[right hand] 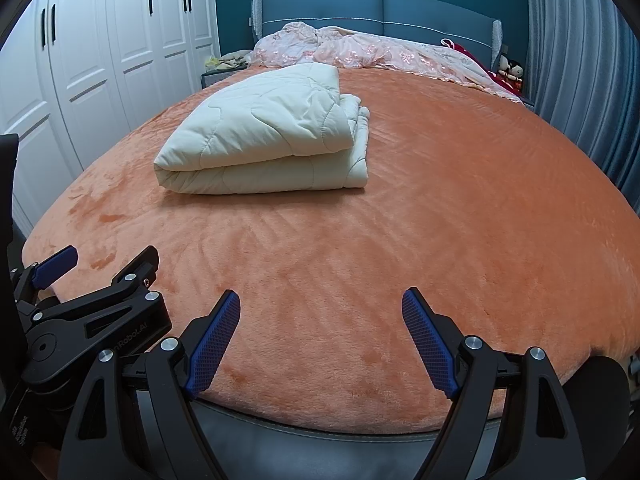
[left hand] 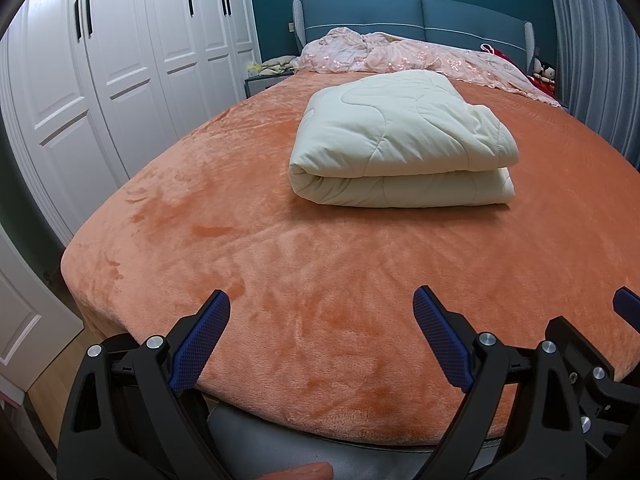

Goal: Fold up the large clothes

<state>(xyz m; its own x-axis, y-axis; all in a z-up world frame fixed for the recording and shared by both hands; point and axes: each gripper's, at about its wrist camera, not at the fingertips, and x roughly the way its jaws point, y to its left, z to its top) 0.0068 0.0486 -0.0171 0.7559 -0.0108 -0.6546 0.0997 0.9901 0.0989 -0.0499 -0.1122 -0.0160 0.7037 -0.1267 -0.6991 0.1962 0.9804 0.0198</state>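
A cream quilted comforter [left hand: 400, 140] lies folded into a thick rectangle on the orange bed cover [left hand: 280, 264]. It also shows in the right wrist view [right hand: 264, 140], left of centre. My left gripper [left hand: 322, 304] is open and empty above the bed's near edge, well short of the comforter. My right gripper [right hand: 321, 304] is open and empty too, beside the left one. The left gripper's body shows at the left of the right wrist view [right hand: 80, 312].
A crumpled pink lace cover [left hand: 400, 54] lies against the blue headboard [left hand: 400, 16]. White wardrobe doors [left hand: 120, 60] stand along the left. Grey curtains [left hand: 592, 40] hang at the right. Soft toys [right hand: 510, 70] sit at the far right corner.
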